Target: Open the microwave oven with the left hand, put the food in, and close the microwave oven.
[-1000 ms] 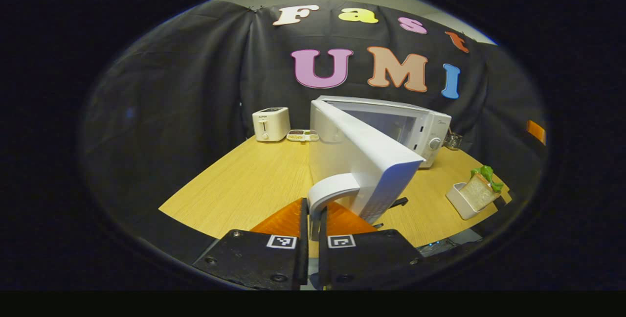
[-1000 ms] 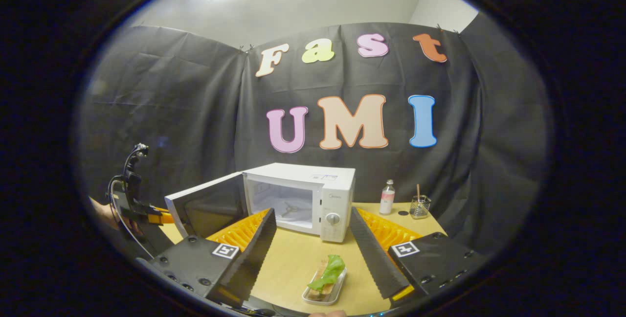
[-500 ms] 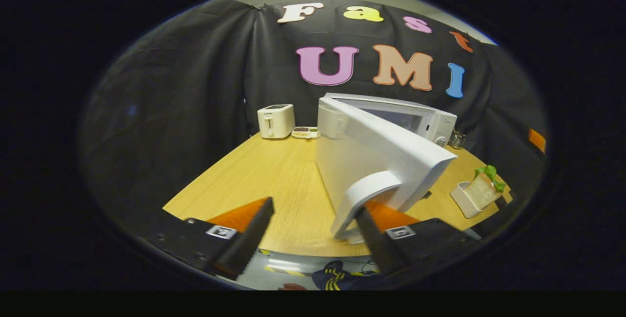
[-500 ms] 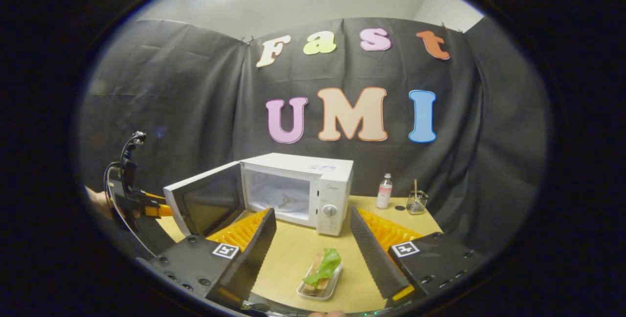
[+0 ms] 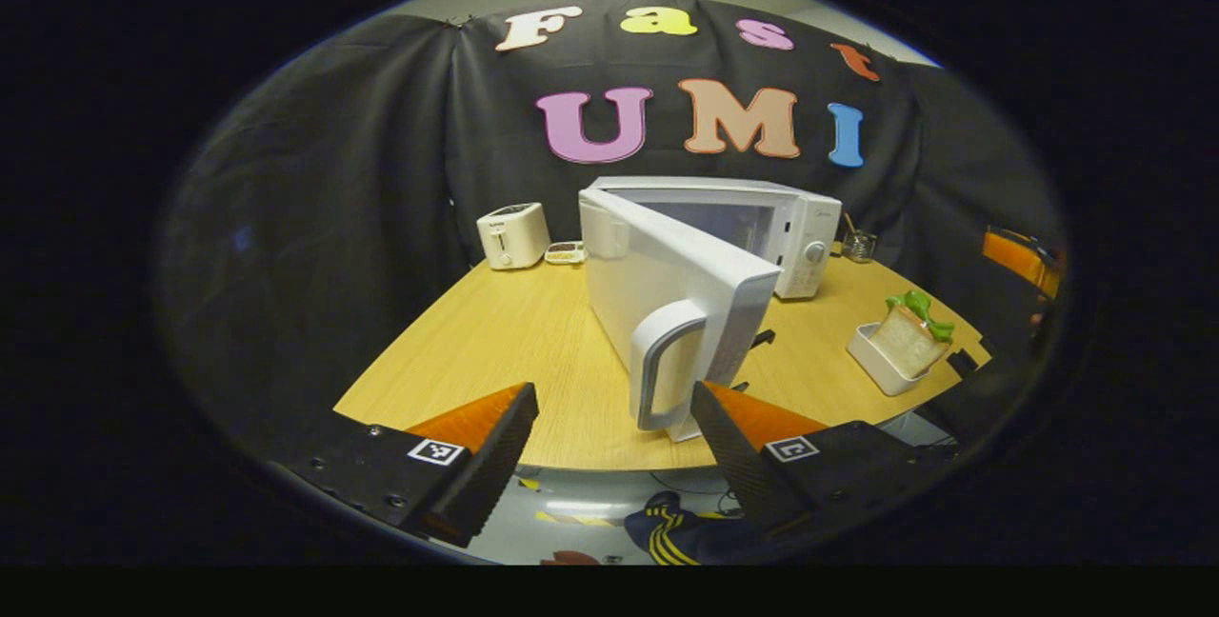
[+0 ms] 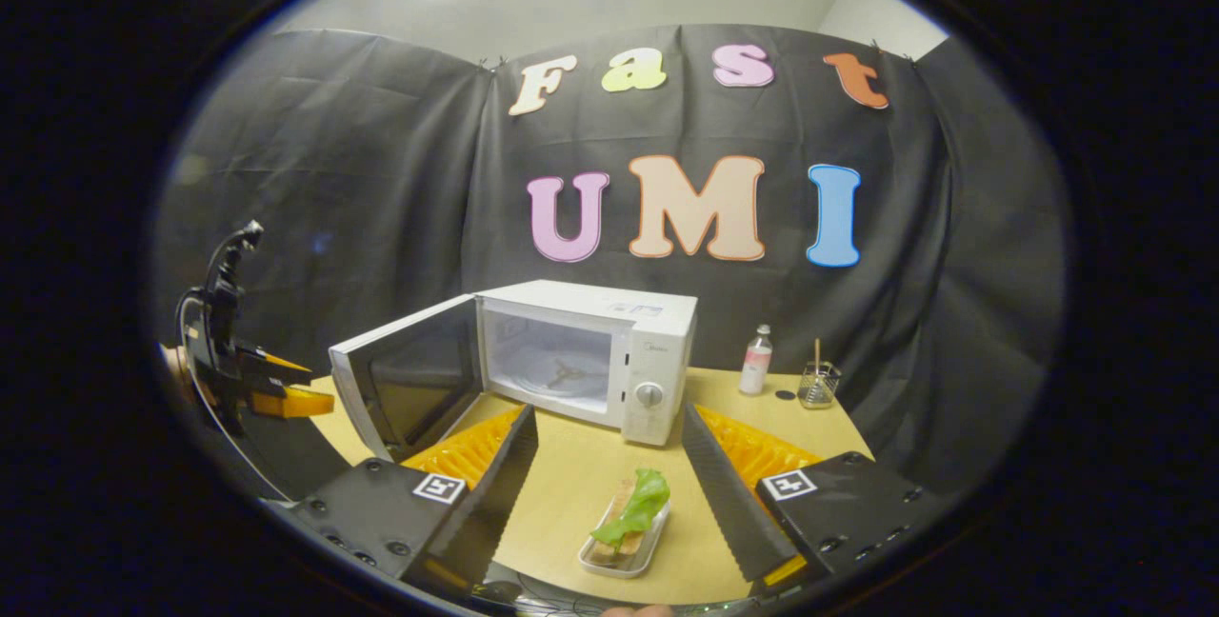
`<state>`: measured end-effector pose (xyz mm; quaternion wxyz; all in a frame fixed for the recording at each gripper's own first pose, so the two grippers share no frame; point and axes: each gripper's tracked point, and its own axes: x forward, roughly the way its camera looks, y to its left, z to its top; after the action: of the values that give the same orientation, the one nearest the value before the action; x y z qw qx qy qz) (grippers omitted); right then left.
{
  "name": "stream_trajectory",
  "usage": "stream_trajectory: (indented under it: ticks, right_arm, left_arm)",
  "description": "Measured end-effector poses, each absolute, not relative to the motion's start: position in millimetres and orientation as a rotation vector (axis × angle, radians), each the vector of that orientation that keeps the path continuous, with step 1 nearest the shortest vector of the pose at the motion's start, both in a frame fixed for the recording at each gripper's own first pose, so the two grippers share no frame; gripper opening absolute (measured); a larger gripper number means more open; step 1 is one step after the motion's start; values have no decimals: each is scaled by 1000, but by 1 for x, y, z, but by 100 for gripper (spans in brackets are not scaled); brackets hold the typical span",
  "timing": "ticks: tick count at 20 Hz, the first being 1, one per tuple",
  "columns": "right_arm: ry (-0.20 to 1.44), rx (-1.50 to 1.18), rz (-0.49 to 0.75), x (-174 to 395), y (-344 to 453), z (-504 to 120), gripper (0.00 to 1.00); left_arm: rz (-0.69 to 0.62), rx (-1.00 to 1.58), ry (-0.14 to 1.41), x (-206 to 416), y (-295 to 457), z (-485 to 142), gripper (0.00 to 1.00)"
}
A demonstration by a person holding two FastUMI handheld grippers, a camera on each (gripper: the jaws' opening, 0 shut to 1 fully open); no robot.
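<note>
Both grippers, left [image 5: 609, 446] and right [image 6: 609, 465], stand spread and empty; white microwave door [image 5: 667, 288] open, I next pinch the white tray of lettuce-topped bread [image 6: 627, 527].

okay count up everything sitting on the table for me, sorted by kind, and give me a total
Appliances: 2 (microwave oven, toaster)
Food trays: 2 (sandwich tray, small snack dish)
Bottles: 1 (bottle)
Glass jars: 1 (jar)
Total: 6
</note>
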<state>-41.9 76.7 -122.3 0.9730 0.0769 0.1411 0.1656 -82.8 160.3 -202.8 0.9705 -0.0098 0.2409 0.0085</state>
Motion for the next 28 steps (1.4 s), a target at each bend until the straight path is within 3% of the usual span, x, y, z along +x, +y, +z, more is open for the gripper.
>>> stream_trajectory:
  ticks: [4, 6, 13, 22, 24, 25, 26, 27, 28]
  right_arm:
    - [311, 134, 321, -44, 77, -139, 96]
    - [344, 116, 302, -46, 76, -156, 93]
    - [585, 145, 256, -63, 85, -251, 97]
    - [766, 196, 198, -78, 89, -329, 93]
    - [777, 213, 200, -77, 91, -330, 62]
    - [778, 219, 193, -78, 91, -327, 57]
    - [786, 227, 205, -77, 94, -327, 34]
    - [791, 221, 208, -81, 95, -328, 40]
    - [777, 210, 201, -79, 92, -323, 34]
  left_arm:
    - [36, -1, 403, -82, 169, -154, 98]
    - [46, -7, 341, -76, 171, -125, 100]
    - [56, -29, 172, -53, 153, -53, 99]
    - [45, -59, 81, -13, 145, -15, 98]
    - [49, -52, 100, -8, 145, -20, 99]
    - [47, -44, 102, -5, 145, -20, 98]
    - [40, -37, 99, -4, 143, -18, 99]
    - [37, -32, 99, -1, 142, -19, 98]
    - [33, -28, 99, 2, 141, -18, 98]
